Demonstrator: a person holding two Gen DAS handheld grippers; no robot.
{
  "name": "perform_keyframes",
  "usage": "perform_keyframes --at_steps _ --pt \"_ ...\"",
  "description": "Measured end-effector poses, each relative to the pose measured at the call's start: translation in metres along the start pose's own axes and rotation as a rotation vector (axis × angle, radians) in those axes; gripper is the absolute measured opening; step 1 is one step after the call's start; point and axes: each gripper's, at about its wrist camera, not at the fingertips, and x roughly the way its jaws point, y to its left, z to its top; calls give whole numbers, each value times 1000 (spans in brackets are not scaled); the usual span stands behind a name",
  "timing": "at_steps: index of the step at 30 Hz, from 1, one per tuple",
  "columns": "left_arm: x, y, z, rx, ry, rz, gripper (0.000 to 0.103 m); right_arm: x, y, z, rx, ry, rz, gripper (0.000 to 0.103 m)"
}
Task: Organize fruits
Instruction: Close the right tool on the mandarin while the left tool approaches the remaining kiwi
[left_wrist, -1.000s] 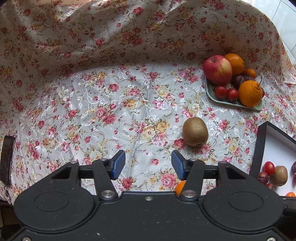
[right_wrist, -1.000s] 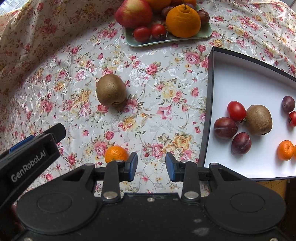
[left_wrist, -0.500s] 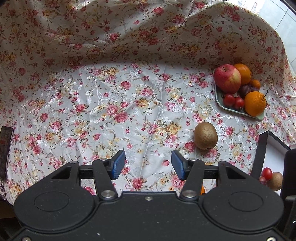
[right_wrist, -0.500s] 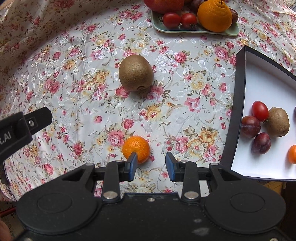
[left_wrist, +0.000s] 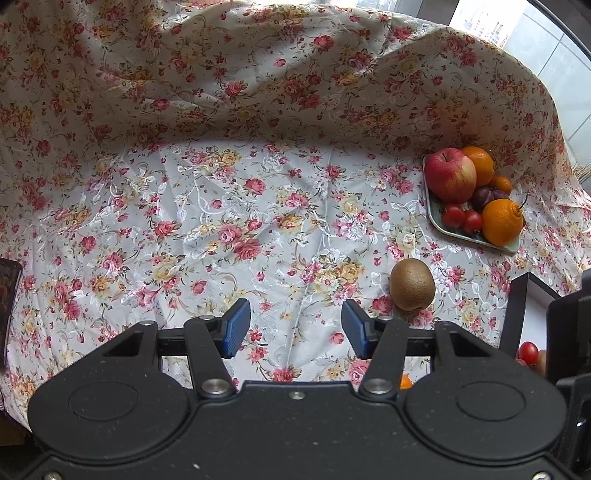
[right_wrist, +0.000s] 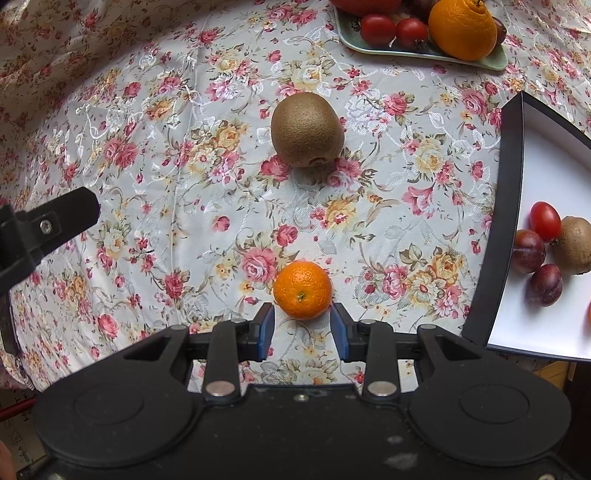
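Hovering above the flowered cloth (right_wrist: 155, 155) on the worktop, the right gripper (right_wrist: 302, 329) points down with its jaws narrowly apart and empty; a tangerine (right_wrist: 302, 290) lies just beyond the blue pads. A kiwi (right_wrist: 306, 129) sits farther off, near a green plate (right_wrist: 421, 50) of fruit. The white box (right_wrist: 546, 155) at right holds plums, a tomato and another kiwi. The left gripper (left_wrist: 295, 328) stands wider apart, holding nothing.
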Motion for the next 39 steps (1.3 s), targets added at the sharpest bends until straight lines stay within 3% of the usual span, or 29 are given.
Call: perform_keyframes --at_steps 17,26,33,39 --pt "4 6 3 -33 -14 -24 60 -4 -8 3 18 -5 8 37" --pt "9 4 3 -27 10 -8 60 -2 -7 3 24 1 16 37" --pt "13 -6 -1 40 19 70 60 -2 -10 4 40 -8 18 37" --pt "10 -2 1 23 24 51 60 3 -8 6 49 -8 14 37"
